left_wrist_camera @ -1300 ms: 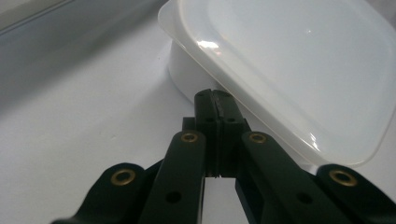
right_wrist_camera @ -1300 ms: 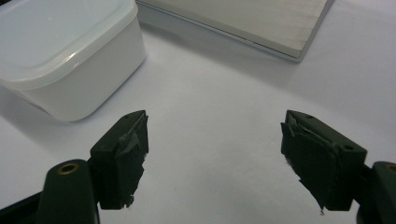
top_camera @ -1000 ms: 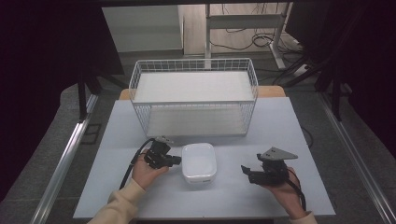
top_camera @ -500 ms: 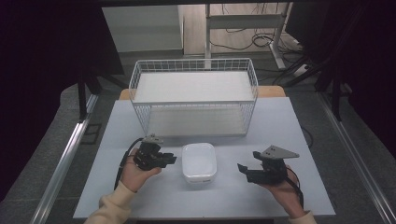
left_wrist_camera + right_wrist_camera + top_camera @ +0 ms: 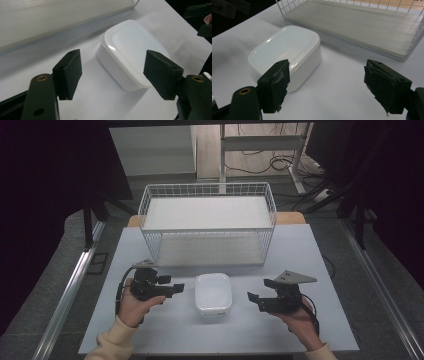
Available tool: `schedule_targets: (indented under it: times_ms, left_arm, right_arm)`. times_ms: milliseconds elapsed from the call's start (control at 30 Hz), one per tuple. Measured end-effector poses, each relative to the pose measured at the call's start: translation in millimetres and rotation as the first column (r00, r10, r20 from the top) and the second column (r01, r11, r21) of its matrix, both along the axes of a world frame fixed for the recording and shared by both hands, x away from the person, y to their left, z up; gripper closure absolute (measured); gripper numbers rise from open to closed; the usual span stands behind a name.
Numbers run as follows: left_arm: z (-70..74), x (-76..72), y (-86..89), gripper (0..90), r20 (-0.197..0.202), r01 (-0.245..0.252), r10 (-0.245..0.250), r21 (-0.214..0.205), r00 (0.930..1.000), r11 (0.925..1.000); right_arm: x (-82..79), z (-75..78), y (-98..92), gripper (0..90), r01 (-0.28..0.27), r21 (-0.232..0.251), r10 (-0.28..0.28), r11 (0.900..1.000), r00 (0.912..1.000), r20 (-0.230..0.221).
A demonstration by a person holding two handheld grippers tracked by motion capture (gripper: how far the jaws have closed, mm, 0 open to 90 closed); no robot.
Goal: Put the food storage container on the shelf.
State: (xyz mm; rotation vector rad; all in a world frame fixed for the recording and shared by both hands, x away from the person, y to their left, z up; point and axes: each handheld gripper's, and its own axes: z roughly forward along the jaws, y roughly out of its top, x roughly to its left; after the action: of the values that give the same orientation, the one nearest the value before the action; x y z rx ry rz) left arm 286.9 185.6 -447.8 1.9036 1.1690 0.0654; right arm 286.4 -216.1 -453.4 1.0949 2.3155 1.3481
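Observation:
A white lidded plastic box [image 5: 213, 292] sits on the pale table between my two grippers. My left gripper [image 5: 172, 285] hovers just left of the box and points at it. Its jaws have just been opening and stand wide, with nothing between them. In the left gripper view the box [image 5: 132, 50] lies a short way beyond the left gripper [image 5: 112, 57], apart from both pads. My right gripper [image 5: 260, 291] is held to the right of the box, open and empty. In the right gripper view the box [image 5: 287, 50] sits ahead of the left jaw of the right gripper [image 5: 327, 65].
A white wire basket [image 5: 207, 185] with a pale board on its floor stands at the back of the table [image 5: 300, 250]. In the right gripper view the basket's rim [image 5: 412, 53] is ahead and to the right. Dark floor and cables lie beyond the table.
My left gripper has drawn back to the left, away from the box's side, and its jaws have gone from shut to wide open. The right gripper and the box have stayed put.

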Motion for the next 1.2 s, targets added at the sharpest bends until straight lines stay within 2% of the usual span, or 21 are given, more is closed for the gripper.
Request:
schedule_targets:
  times_ms: [100, 233, 400, 467, 533, 667, 767, 1033, 1200]
  left_arm:
    - [0.1, 0.5, -1.4, 29.9, -0.012, 0.007, -0.007, -0.017, 0.9999, 0.9998]
    - [-1.0, 2.3, -2.6, 28.9, -0.029, 0.01, -0.012, -0.048, 0.9995, 0.9988]
    - [-0.2, 6.3, -3.6, 29.2, -0.048, 0.009, -0.013, -0.084, 0.9988, 0.9964]
    - [0.3, 9.3, -4.6, 29.4, -0.059, 0.005, -0.011, -0.102, 0.9982, 0.9948]
    - [-0.8, 12.8, -6.3, 30.1, -0.075, 0.005, -0.014, -0.116, 0.9971, 0.9932]
    - [-5.0, 18.6, -9.2, 31.2, -0.11, -0.007, -0.008, -0.133, 0.9939, 0.991]
    - [-10.4, 22.0, -10.5, 31.9, -0.131, -0.011, -0.013, -0.178, 0.9913, 0.984]
    - [-20.3, 19.9, -17.0, 33.7, -0.148, -0.011, -0.011, -0.146, 0.9889, 0.9892]
    - [-29.8, 21.0, -22.8, 36.6, -0.186, -0.008, -0.021, -0.152, 0.9823, 0.9884]
  right_arm:
    - [1.0, 5.3, 1.1, 21.7, 0.021, 0.012, -0.021, 0.9997, 0.9992, -0.035]
    - [5.2, 9.3, 3.3, 24.3, 0.017, 0.048, -0.012, 0.9987, 0.995, -0.099]
    - [9.2, 8.9, 8.4, 27.8, 0.002, 0.056, 0.006, 0.9984, 0.9903, -0.139]
    - [12.5, 10.1, 9.3, 28.9, 0.011, 0.075, 0.002, 0.9972, 0.9868, -0.162]
    - [17.0, 12.7, 11.2, 29.4, 0.016, 0.081, -0.002, 0.9966, 0.9841, -0.177]
    - [28.5, 17.2, 21.9, 30.4, 0.017, 0.084, -0.002, 0.9963, 0.9837, -0.18]
    - [34.2, 15.4, 31.5, 30.9, 0.009, 0.081, 0.006, 0.9967, 0.9833, -0.182]
    - [41.2, 5.6, 45.8, 33.1, -0.005, 0.082, 0.021, 0.9966, 0.9786, -0.205]
    - [41.4, 1.5, 47.6, 36.1, -0.01, 0.081, 0.027, 0.9967, 0.9762, -0.215]
